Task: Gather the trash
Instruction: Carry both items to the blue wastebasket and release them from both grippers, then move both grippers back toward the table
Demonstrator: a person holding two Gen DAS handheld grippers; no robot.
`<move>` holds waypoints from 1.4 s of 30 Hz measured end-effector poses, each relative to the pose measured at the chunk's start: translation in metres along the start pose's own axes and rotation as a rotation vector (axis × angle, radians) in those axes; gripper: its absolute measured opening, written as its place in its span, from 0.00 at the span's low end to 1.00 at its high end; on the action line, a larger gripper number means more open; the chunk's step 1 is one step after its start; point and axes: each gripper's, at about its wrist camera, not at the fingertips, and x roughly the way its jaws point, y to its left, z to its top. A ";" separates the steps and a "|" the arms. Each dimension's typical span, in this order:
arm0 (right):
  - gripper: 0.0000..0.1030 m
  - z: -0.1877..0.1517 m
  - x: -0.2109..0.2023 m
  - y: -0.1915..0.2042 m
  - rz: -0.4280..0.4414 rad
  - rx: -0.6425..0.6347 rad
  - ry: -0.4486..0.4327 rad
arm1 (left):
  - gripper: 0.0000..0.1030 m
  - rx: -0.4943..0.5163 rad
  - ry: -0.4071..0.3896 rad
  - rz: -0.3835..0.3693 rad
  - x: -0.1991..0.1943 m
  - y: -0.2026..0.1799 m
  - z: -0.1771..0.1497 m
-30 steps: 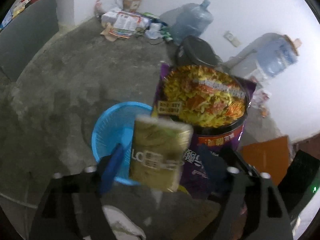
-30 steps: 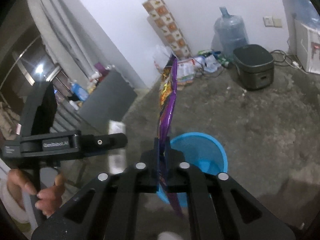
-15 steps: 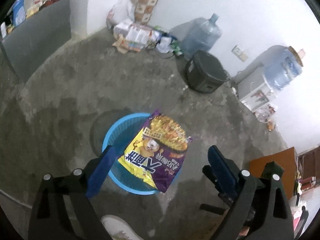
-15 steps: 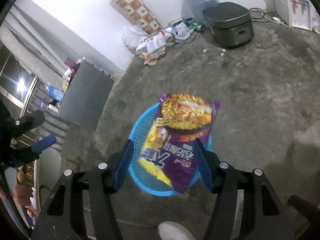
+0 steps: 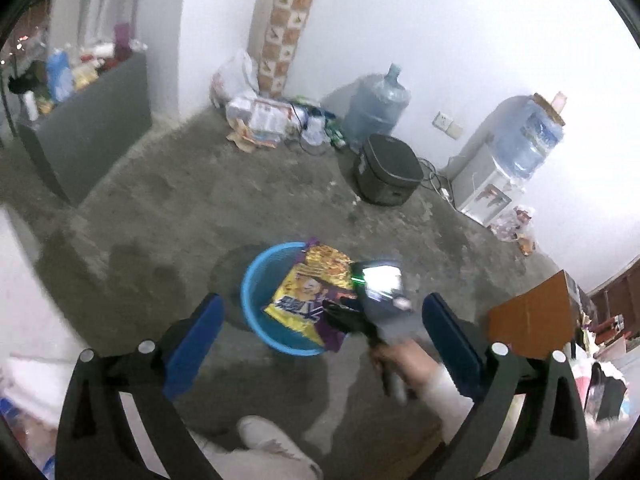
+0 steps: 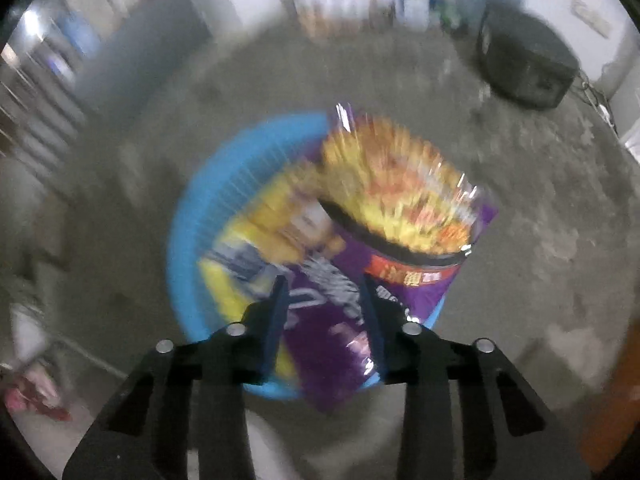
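A purple and yellow snack bag (image 5: 316,292) lies slanted across the rim of the blue basket (image 5: 256,280) on the concrete floor. My left gripper (image 5: 320,336) hangs high above and back from it. Its blue fingers (image 5: 196,336) are wide apart and still opening, with nothing between them. In the left wrist view a hand holds my right gripper (image 5: 334,312) right over the bag's near end. The blurred right wrist view shows the bag (image 6: 400,208) and basket (image 6: 192,216) close below my right gripper (image 6: 324,308). Its jaws are closing and stand partly apart, purple bag showing in the gap.
A black rice cooker (image 5: 386,174), a water jug (image 5: 378,108) and a water dispenser (image 5: 516,152) stand by the far wall. Paper and bags (image 5: 260,116) pile in the corner. A grey cabinet (image 5: 92,120) is left, an orange board (image 5: 532,316) right, a shoe (image 5: 268,436) below.
The right gripper let the bag go and it dropped across the basket. The right gripper then sank close over it and its jaws narrowed. The left gripper rose and drew back.
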 end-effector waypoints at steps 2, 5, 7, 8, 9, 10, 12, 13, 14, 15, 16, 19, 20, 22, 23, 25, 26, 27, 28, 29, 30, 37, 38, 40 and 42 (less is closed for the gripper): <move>0.29 0.011 0.034 0.007 -0.060 -0.036 0.090 | 0.94 -0.013 -0.023 0.023 -0.032 0.010 -0.010; 0.29 0.022 0.084 0.015 -0.171 -0.082 0.239 | 0.94 -0.090 -0.101 0.068 -0.081 0.028 -0.035; 0.29 0.026 0.111 0.018 -0.247 -0.127 0.321 | 0.94 -0.132 -0.153 0.087 -0.103 0.038 -0.052; 0.29 0.027 0.120 0.019 -0.280 -0.143 0.348 | 0.94 -0.149 -0.179 0.100 -0.115 0.043 -0.063; 0.29 0.029 0.130 0.019 -0.313 -0.165 0.375 | 0.94 -0.161 -0.190 0.113 -0.122 0.046 -0.069; 0.32 0.032 0.138 0.019 -0.335 -0.184 0.394 | 0.94 -0.180 -0.203 0.134 -0.131 0.050 -0.079; 0.40 0.035 0.152 0.019 -0.353 -0.209 0.433 | 0.94 -0.220 -0.218 0.165 -0.144 0.058 -0.093; 0.42 0.037 0.157 0.019 -0.357 -0.213 0.442 | 0.94 -0.247 -0.233 0.174 -0.152 0.063 -0.102; 0.46 0.037 0.161 0.017 -0.358 -0.210 0.454 | 0.94 -0.255 -0.244 0.173 -0.156 0.065 -0.106; 0.49 0.038 0.163 0.017 -0.342 -0.201 0.460 | 0.94 -0.259 -0.256 0.171 -0.161 0.067 -0.111; 0.54 0.038 0.163 0.018 -0.321 -0.194 0.461 | 0.94 -0.260 -0.274 0.172 -0.166 0.069 -0.117; 0.60 0.040 0.147 0.019 -0.238 -0.185 0.410 | 0.94 -0.258 -0.295 0.170 -0.175 0.068 -0.127; 0.61 0.040 0.137 0.017 -0.207 -0.179 0.383 | 0.94 -0.255 -0.303 0.166 -0.176 0.067 -0.129; 0.63 0.038 0.105 0.011 -0.138 -0.165 0.303 | 0.94 -0.251 -0.321 0.166 -0.179 0.065 -0.132; 0.64 0.034 0.083 0.005 -0.107 -0.161 0.257 | 0.94 -0.249 -0.327 0.163 -0.179 0.063 -0.132; 0.64 0.024 0.044 -0.006 -0.070 -0.150 0.180 | 0.94 -0.247 -0.348 0.157 -0.184 0.061 -0.137; 0.64 0.016 0.014 -0.014 -0.036 -0.141 0.118 | 0.94 -0.247 -0.355 0.157 -0.185 0.061 -0.137; 0.64 0.008 -0.012 -0.020 -0.006 -0.132 0.061 | 0.94 -0.243 -0.370 0.156 -0.188 0.059 -0.140; 0.65 0.001 -0.036 -0.027 0.024 -0.121 0.006 | 0.94 -0.239 -0.378 0.153 -0.190 0.060 -0.142; 0.68 -0.006 -0.058 -0.030 0.046 -0.110 -0.043 | 0.94 -0.235 -0.389 0.154 -0.192 0.059 -0.144; 0.70 -0.018 -0.088 -0.029 0.067 -0.101 -0.111 | 0.94 -0.234 -0.397 0.159 -0.194 0.059 -0.145; 0.91 -0.064 -0.230 0.011 0.133 -0.091 -0.473 | 0.94 -0.308 -0.417 0.121 -0.207 0.066 -0.166; 0.92 -0.071 -0.238 0.020 0.150 -0.090 -0.497 | 0.94 -0.328 -0.416 0.119 -0.210 0.069 -0.169; 0.92 -0.088 -0.252 0.029 0.180 -0.090 -0.540 | 0.94 -0.362 -0.412 0.140 -0.216 0.073 -0.176; 0.92 -0.100 -0.268 0.040 0.195 -0.100 -0.575 | 0.94 -0.370 -0.419 0.159 -0.222 0.076 -0.180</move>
